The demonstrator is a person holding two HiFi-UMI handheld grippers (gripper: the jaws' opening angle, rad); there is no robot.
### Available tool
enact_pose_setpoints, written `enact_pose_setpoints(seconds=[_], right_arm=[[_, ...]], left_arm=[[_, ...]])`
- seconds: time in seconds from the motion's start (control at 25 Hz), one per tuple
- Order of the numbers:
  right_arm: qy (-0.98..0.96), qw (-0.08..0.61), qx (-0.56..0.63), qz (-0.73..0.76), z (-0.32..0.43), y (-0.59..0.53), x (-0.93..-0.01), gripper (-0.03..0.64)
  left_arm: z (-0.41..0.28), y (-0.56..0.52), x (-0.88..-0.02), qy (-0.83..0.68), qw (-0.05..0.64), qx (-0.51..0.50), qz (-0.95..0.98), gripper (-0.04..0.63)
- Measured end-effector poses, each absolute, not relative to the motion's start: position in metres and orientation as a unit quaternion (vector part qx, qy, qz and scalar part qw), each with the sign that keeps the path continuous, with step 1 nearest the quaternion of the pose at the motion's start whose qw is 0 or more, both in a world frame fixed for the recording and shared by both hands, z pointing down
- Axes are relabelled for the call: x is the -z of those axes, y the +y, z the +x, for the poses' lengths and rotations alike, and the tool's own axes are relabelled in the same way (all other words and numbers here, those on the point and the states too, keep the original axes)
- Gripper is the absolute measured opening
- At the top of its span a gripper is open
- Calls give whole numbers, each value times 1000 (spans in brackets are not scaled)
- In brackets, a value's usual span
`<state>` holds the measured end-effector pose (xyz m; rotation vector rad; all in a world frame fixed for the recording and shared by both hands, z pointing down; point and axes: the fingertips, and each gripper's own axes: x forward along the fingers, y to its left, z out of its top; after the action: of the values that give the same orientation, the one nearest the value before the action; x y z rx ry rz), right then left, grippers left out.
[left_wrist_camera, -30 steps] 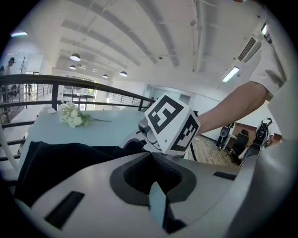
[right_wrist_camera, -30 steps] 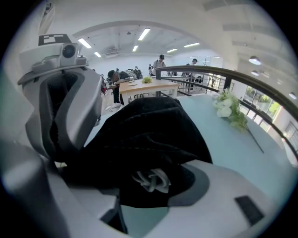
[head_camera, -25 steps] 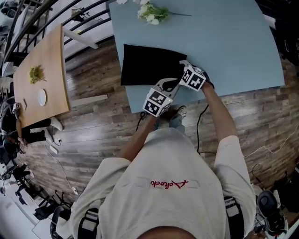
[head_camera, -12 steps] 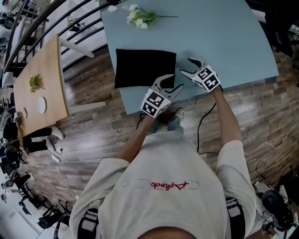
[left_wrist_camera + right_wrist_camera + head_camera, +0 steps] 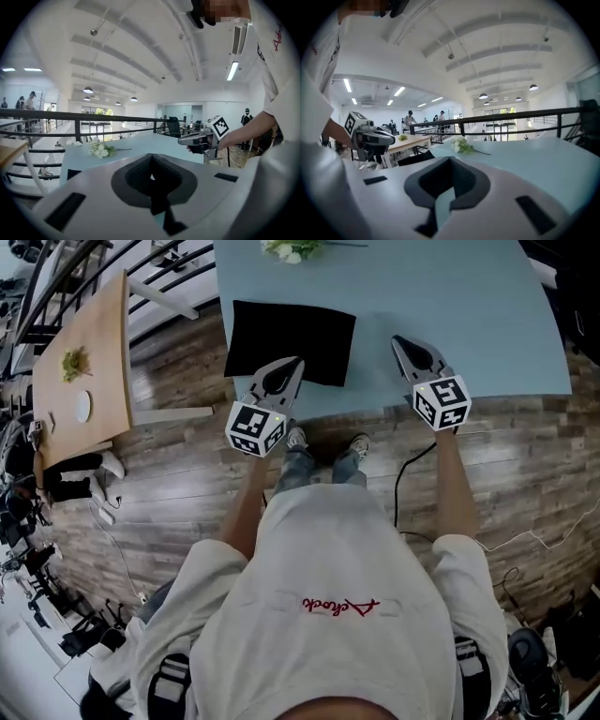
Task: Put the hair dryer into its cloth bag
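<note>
We find the cloth bag (image 5: pixel 291 338) lying flat on the blue table (image 5: pixel 450 296), close to the near edge, with a sprig of flowers (image 5: pixel 286 247) well apart at the far side. The hair dryer shows in no view. We cannot tell whether it already sits inside the bag, since the black cloth hides any contents.

The left tongs (image 5: pixel 292 367) have just closed, and their jaws meet with nothing between them. They are held above the bag's near edge, not on it. The right tongs (image 5: pixel 400 343) have likewise just closed on nothing and are held off to the right of the bag, over bare table.

Both tongs point almost level across the table rather than down at the bag. We read this as a clear-of-work posture: raised, empty and apart, so that neither drags on the cloth.
</note>
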<state>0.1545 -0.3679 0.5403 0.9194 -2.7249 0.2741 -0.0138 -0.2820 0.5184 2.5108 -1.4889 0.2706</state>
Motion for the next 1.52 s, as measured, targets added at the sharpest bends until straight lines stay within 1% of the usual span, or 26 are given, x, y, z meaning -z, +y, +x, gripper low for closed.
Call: enact_pose_setpoints(seconds=[0.16, 0.44, 0.72, 1.04, 1.32, 1.52], right_arm=[[-934, 106, -95, 329, 157, -347, -526, 17], [-930, 99, -71, 348, 146, -322, -504, 17], [-916, 103, -55, 384, 138, -303, -494, 16], [-903, 116, -61, 409, 90, -207, -494, 17], [-900, 116, -54, 417, 61, -120, -492, 15], [-894, 112, -47, 432, 56, -72, -480, 15]], left_arm=[[-38, -267, -518, -529, 111, -93, 836, 8], [-42, -244, -526, -524, 128, -84, 838, 8], [-77, -222, -516, -537, 112, -70, 833, 8], [-136, -142, -498, -537, 101, -44, 836, 8], [-155, -70, -490, -524, 90, -36, 846, 8], [-161, -24, -482, -515, 85, -29, 853, 8]])
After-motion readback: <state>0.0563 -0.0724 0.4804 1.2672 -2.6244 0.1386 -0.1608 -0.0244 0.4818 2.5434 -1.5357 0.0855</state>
